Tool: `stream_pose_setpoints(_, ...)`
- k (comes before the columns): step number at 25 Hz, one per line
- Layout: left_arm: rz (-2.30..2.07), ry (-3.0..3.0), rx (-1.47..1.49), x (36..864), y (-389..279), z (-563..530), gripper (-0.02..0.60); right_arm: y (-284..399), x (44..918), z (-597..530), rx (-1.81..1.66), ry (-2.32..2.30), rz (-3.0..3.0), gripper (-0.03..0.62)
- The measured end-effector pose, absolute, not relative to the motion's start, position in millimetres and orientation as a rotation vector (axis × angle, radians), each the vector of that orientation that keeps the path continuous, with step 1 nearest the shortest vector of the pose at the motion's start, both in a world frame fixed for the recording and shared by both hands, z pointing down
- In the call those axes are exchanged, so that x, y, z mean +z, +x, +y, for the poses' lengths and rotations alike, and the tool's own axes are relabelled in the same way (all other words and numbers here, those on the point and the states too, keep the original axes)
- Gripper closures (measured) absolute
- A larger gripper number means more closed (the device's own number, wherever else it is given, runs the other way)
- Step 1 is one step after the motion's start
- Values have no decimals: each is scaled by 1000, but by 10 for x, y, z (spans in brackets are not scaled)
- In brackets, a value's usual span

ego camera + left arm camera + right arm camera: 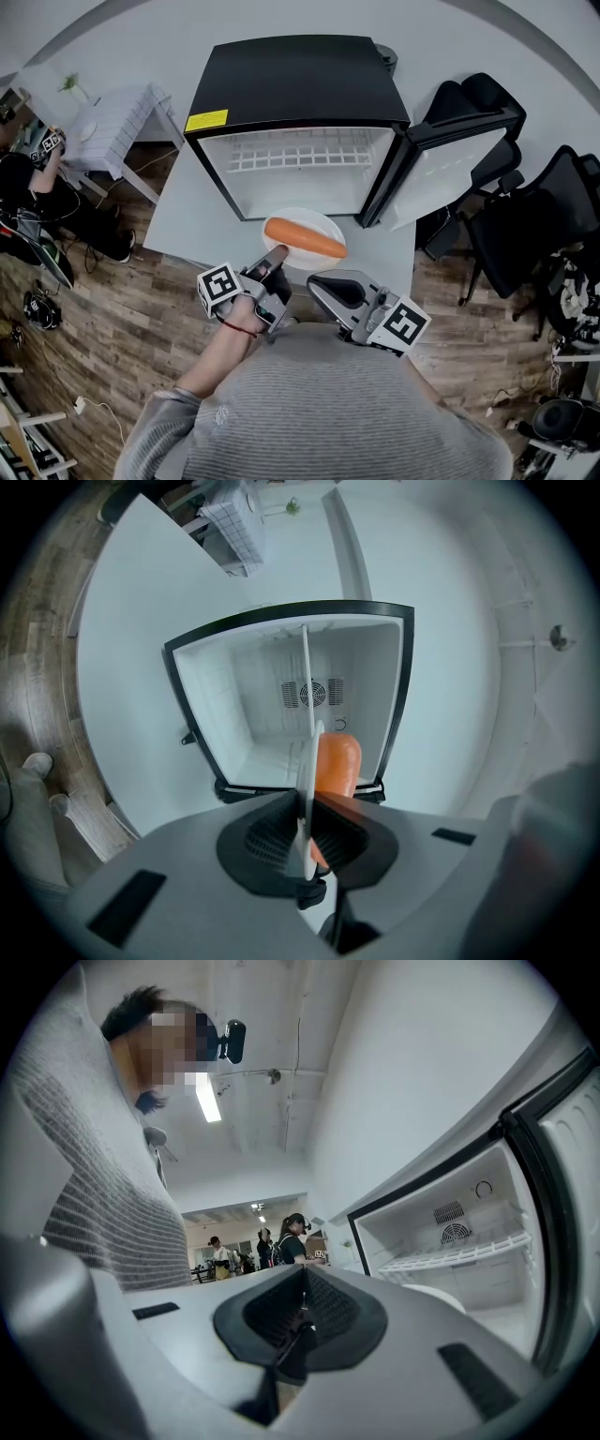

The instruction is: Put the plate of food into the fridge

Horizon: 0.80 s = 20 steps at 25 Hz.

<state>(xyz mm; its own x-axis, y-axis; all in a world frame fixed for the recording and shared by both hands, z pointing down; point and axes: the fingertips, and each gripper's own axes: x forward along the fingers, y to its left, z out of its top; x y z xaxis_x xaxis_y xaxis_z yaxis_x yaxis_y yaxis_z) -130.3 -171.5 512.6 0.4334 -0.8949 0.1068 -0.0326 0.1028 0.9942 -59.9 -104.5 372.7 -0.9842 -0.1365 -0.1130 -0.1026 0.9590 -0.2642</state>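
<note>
Wood-look floor here, with a pale grey platform [187, 220] laid on it, and that's what everything sits on.

The round white plate [323, 228] is up in the air right at the mouth of the fridge, just outside the opening and not inside. On it lies one long orange carrot-shaped piece of food [304, 238]. From the head view its long axis runs left to right across the plate, roughly parallel to the fridge front, with the narrower end pointing right and slightly toward us.

The left gripper [275, 255] has the plate's near rim. In the left gripper view its jaws pinch the thin white edge, which we see edge-on, with the orange food on one side of it.

The right gripper [319, 281] hangs close to our grey ribbed sweater [328, 403], beside the left one and clear of the plate. Its jaws are pressed together on themselves.

Beyond that is the small black fridge [296, 84] with a white interior, its door [441, 173] swung open to the right. Inside we can see a white wire shelf [298, 150] and a round fan vent [312, 694] on the back wall.

There's a yellow label [206, 120] on the fridge top, but the print is too small for us to read.

Black office chairs [525, 216] are off to the right, and a small white table [117, 122] is at the upper left.
</note>
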Motion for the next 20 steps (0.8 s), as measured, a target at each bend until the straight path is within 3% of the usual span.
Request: stream_pose_setpoints(20, -936, 1371, -828, 4893, -1530, -2430, 541, -571, 3736, -1424, -398, -241, 2965, 579)
